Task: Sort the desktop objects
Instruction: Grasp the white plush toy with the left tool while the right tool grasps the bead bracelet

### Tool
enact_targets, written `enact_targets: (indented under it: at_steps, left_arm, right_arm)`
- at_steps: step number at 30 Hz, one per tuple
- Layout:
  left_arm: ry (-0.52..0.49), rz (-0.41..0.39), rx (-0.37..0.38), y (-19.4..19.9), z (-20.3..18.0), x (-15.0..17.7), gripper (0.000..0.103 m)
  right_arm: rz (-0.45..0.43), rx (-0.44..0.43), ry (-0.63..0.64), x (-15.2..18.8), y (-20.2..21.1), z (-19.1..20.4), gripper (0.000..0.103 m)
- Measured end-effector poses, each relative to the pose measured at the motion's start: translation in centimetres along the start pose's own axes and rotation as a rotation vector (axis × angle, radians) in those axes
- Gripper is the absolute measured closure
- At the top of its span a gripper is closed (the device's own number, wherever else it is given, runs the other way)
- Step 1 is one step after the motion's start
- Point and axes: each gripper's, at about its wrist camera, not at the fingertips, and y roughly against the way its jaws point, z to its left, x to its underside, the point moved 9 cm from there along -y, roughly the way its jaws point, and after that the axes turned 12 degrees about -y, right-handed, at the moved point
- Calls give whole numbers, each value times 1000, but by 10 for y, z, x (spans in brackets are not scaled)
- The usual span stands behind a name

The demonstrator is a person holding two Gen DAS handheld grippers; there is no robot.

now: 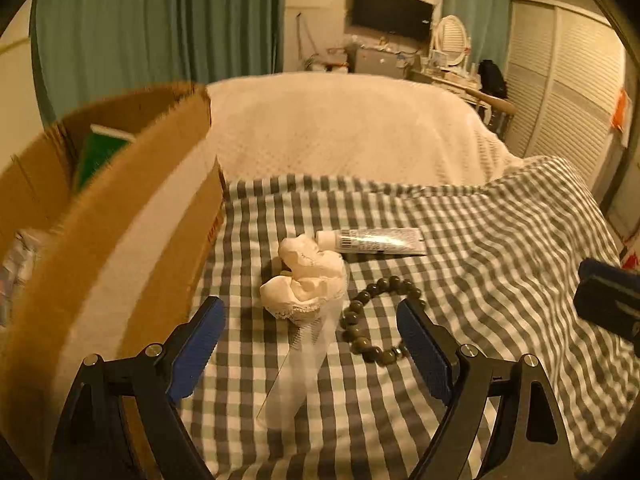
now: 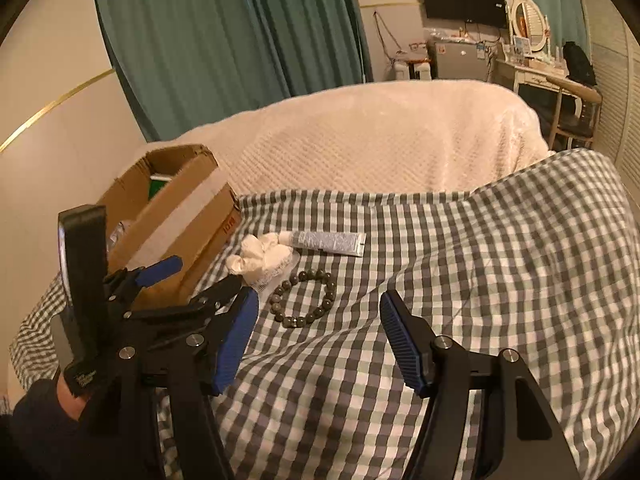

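Note:
On the checked cloth (image 1: pixel 480 280) lie a crumpled white lace-trimmed fabric piece (image 1: pixel 308 276) with a clear wrapper trailing from it, a dark bead bracelet (image 1: pixel 376 320) and a white-capped silver tube (image 1: pixel 376 240). My left gripper (image 1: pixel 310 308) hovers over the fabric piece with its jaws wide apart; the wrapper lies between the fingers, untouched. In the right wrist view my right gripper (image 2: pixel 319 298) stands open over bare cloth, with the bracelet (image 2: pixel 304 296) just beyond its tips. There the left gripper (image 2: pixel 204 276) is at the left, beside the fabric piece (image 2: pixel 260 258) and tube (image 2: pixel 328 242).
An open cardboard box (image 1: pixel 120 220) stands close on the left, with a green item (image 1: pixel 100 152) inside. A cream blanket (image 1: pixel 340 128) covers the bed behind. The right gripper's body (image 1: pixel 608 300) shows at the right edge. A sleeved hand (image 2: pixel 40 412) holds the left gripper.

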Motion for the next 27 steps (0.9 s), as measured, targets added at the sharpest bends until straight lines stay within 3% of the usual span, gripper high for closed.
enact_targets:
  at_steps: [8,11,14,16,18,20,23,27]
  left_arm:
    - [44,108,54,-46,6,8,13]
    - [54,138,74,-58,7,12,18]
    - [80,160,83,-67,13,16,36]
    - [103,177,69,-70,20,21,59]
    - [122,170,74,-69,27,21,68]
    - [129,156,86,-66,28,21,76]
    - [112,117,89,-58,25,18,85]
    - [91,35,101,-41,24,9,88]
  right_arm:
    - [126,4,16,-9,-85,-2,40]
    - [167,40,37,-3,-114,-3,51]
    - [219,54,39,9,-135,-6,57]
    - [246,67,55,18,-145,-6,59]
    - [266,84,81,26,-152,-5,66]
    - [270,109,110,30,-158,-4,72]
    - [255,130,131,32,-158,-3,91]
    - [215,127,133,33,-146,-3,92]
